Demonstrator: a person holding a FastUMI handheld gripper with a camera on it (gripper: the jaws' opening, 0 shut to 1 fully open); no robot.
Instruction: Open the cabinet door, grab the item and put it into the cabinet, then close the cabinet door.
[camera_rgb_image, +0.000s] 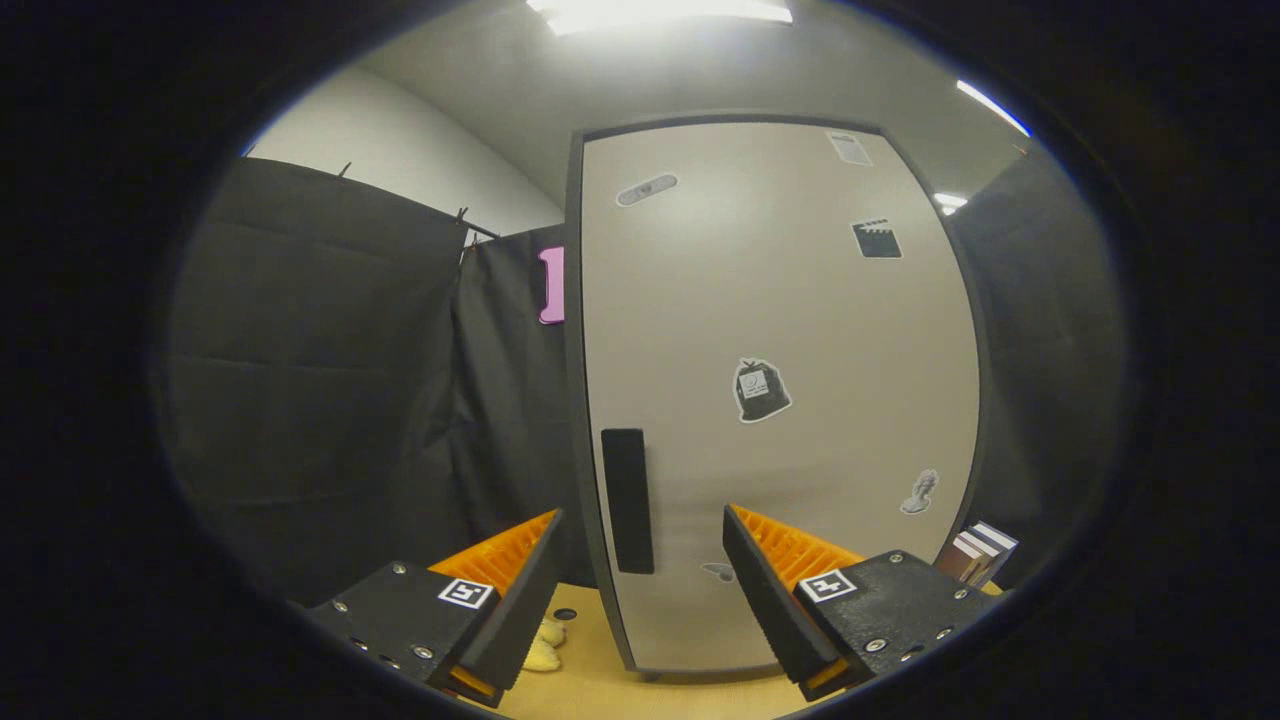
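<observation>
Standing upright on the desk (600, 680), the cabinet (780, 400) has its door closed, with small stickers (762, 390) too tiny to read and a tall vertical handle (627, 500). The claw (642, 540) is wide and empty, with the handle just beyond. A yellow item (545, 645) lies on the desk beside the left finger.

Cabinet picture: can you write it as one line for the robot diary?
stage: before opening | cabinet door: shut | handle: just ahead, between fingers | hand-held gripper: open, holding nothing | yellow item: on table by left finger

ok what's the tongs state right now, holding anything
tongs: open, holding nothing, fingers spread just ahead of the closed cabinet door, its black handle lined up between them.
</observation>
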